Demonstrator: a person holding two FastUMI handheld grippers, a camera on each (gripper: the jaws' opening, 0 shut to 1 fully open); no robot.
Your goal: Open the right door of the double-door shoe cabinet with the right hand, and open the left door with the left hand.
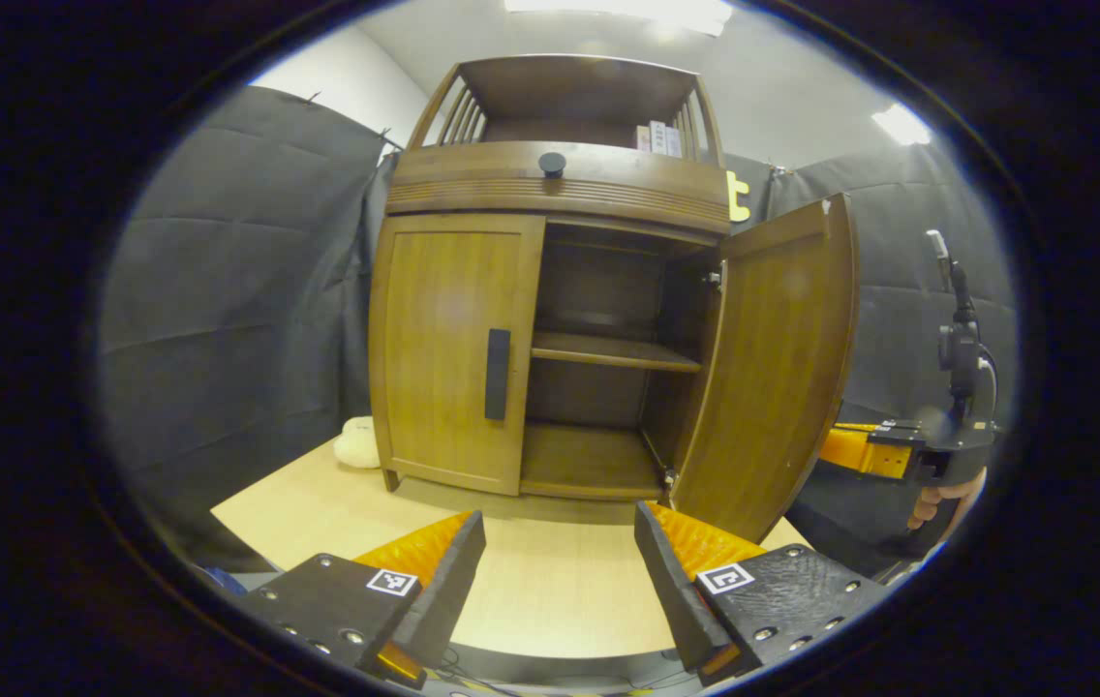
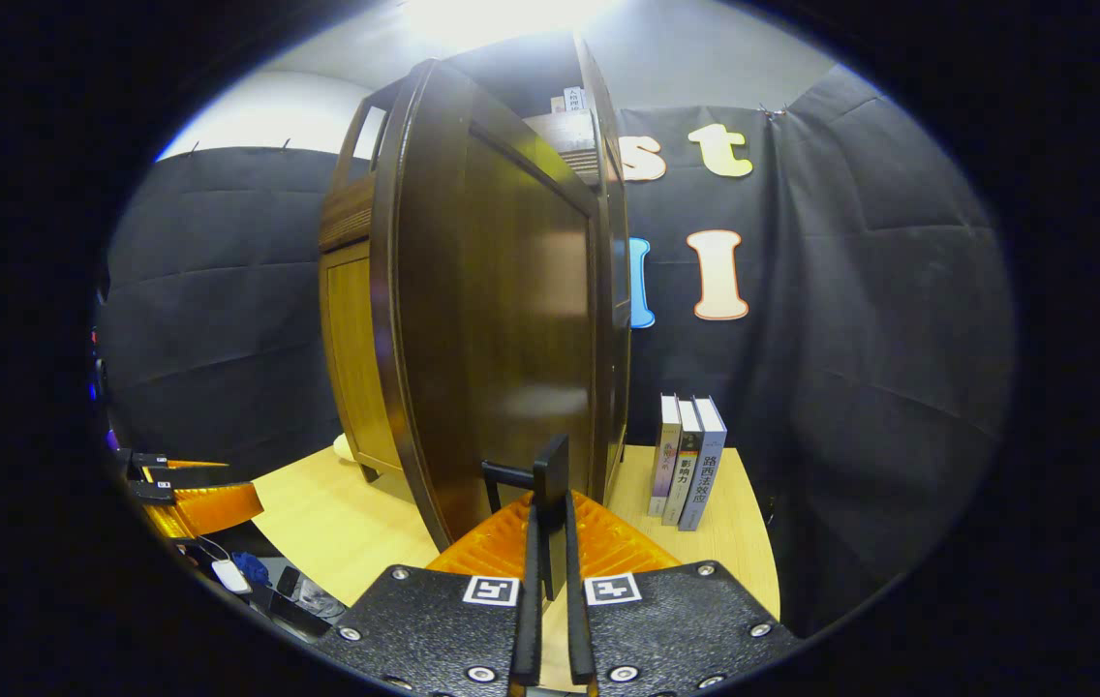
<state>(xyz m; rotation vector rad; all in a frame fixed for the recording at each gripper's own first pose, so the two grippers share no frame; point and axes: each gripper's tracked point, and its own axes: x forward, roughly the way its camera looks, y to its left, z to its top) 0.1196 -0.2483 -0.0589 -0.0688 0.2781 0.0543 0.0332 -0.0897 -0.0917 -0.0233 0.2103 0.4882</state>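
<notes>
A: Since the right door (image 1: 773,368) stands wide open, is the job half done?

B: I think so. In the right gripper view, the right gripper (image 2: 550,542) has its fingers pinched on the right door's handle (image 2: 550,484) — closed tight on it. The left door (image 1: 453,348) is shut flat.

A: Where is the shoe cabinet (image 1: 560,184)?

B: It sits on the table (image 1: 550,581), toward the back edge, with three books (image 2: 687,460) standing near the table's right edge. A small pale thing (image 1: 356,443) lies by the cabinet's left back corner; I cannot tell what it is.

A: And the left gripper (image 1: 560,557)?

B: Its fingers are spread apart, holding nothing, and it hangs over the table's front edge, well apart from the left door's handle (image 1: 498,374).

A: So what next?

B: My guess — the left gripper must go forward, fit its fingers around that dark handle, squeeze, then pull the door out in a curve toward the left.
</notes>
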